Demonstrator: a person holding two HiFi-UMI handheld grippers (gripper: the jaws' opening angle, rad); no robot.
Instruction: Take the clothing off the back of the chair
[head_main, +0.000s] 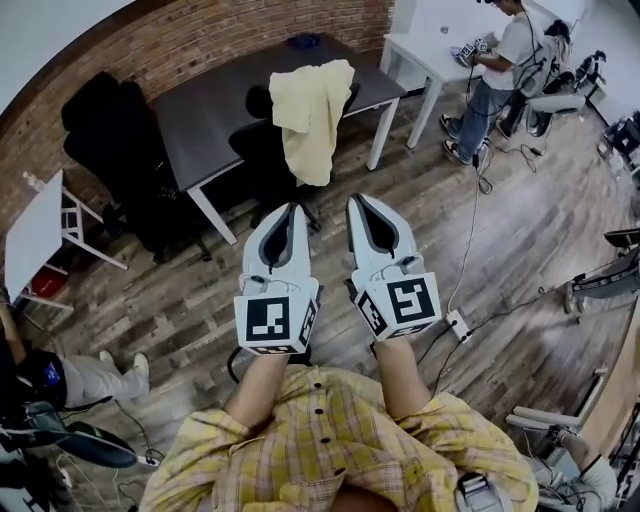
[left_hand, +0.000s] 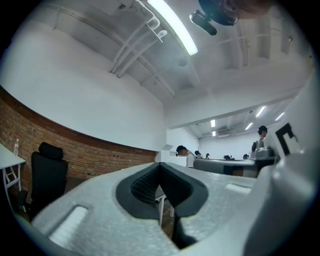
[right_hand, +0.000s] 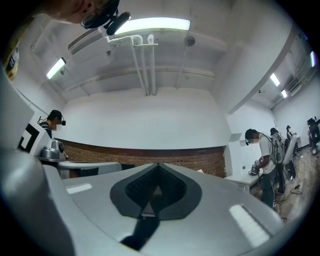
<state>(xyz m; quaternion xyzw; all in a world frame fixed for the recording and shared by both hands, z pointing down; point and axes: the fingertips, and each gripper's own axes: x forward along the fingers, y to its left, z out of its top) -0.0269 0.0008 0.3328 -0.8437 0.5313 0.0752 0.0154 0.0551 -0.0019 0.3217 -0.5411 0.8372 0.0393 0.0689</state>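
A pale yellow garment (head_main: 312, 115) hangs over the back of a black office chair (head_main: 262, 150) pushed up to a dark table (head_main: 205, 110). Both grippers are held side by side in front of me, short of the chair and pointing toward it. The left gripper (head_main: 294, 208) has its jaws together and nothing between them; its own view shows the tips (left_hand: 160, 164) meeting. The right gripper (head_main: 357, 199) is likewise shut and empty, its tips (right_hand: 159, 165) closed. Neither gripper view shows the garment; each looks level across the room at wall and ceiling.
Black chairs (head_main: 110, 130) stand at the table's left end, with a small white table (head_main: 35, 235) nearer. A white table (head_main: 430, 50) and a standing person (head_main: 500, 70) are at the back right. A power strip (head_main: 458, 325) and cables lie on the wooden floor.
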